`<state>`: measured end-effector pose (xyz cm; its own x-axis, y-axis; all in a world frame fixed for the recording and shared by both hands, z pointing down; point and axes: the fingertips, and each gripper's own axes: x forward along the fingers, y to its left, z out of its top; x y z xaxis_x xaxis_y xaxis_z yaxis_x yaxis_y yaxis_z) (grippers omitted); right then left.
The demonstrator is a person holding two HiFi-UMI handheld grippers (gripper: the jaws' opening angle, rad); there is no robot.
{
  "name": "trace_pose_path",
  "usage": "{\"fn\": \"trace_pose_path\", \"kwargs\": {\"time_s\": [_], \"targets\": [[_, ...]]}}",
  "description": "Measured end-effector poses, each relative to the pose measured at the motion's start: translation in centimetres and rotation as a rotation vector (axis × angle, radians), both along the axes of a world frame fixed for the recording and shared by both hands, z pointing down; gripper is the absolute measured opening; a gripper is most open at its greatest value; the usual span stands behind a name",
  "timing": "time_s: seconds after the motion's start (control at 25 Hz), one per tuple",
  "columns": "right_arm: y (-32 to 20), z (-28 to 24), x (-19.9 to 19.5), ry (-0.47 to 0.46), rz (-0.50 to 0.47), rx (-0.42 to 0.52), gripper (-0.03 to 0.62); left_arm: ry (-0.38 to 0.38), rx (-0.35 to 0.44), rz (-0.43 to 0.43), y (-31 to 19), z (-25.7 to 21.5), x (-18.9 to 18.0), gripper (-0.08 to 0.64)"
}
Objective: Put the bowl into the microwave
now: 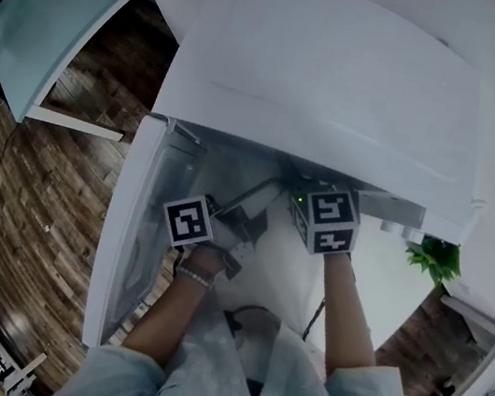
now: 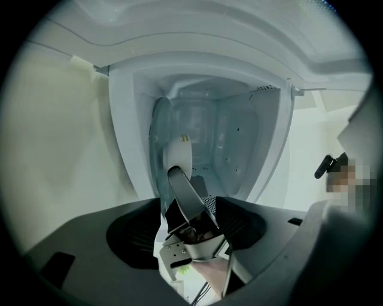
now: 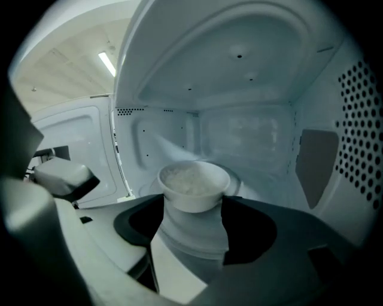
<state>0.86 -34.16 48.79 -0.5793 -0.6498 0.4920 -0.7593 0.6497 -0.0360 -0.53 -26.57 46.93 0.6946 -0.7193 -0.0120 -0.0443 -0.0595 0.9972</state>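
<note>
The white microwave point(image 1: 343, 86) stands with its door point(image 1: 125, 218) swung open to the left. My right gripper point(image 3: 191, 224) reaches into the cavity, shut on a white bowl point(image 3: 193, 182) of rice that sits low over the glass turntable point(image 3: 239, 179). From the head view only the right gripper's marker cube and body point(image 1: 321, 210) show at the cavity mouth. My left gripper point(image 1: 247, 213) hovers just outside the opening, beside the door. In the left gripper view, which is rolled sideways, the left gripper point(image 2: 182, 230) is open and empty. Beyond it the bowl point(image 2: 178, 156) shows in the right gripper's metal finger point(image 2: 188, 200).
The perforated side wall point(image 3: 359, 137) and ceiling of the cavity close in around the bowl. A green plant point(image 1: 431, 258) stands right of the microwave, on the white counter point(image 1: 373, 290). A teal table point(image 1: 57, 16) and wooden floor point(image 1: 29, 201) lie to the left.
</note>
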Motion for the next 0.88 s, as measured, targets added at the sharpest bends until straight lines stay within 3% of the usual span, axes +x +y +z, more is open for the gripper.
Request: {"fn": "trace_pose_path", "kwargs": {"time_s": [0.52, 0.64, 0.88], "targets": [[0.9, 0.1, 0.3, -0.017, 0.015, -0.033, 0.313, -0.091, 0.029, -0.018, 1.4, -0.1, -0.4, 0.275], [2.1, 0.0, 0.8, -0.025, 0.015, -0.043, 0.309, -0.114, 0.040, -0.012, 1.8, -0.3, -0.1, 0.244], [4.6, -1.7, 2.3, -0.063, 0.015, -0.026, 0.215, -0.160, 0.095, -0.005, 2.6, -1.6, 0.4, 0.158]]}}
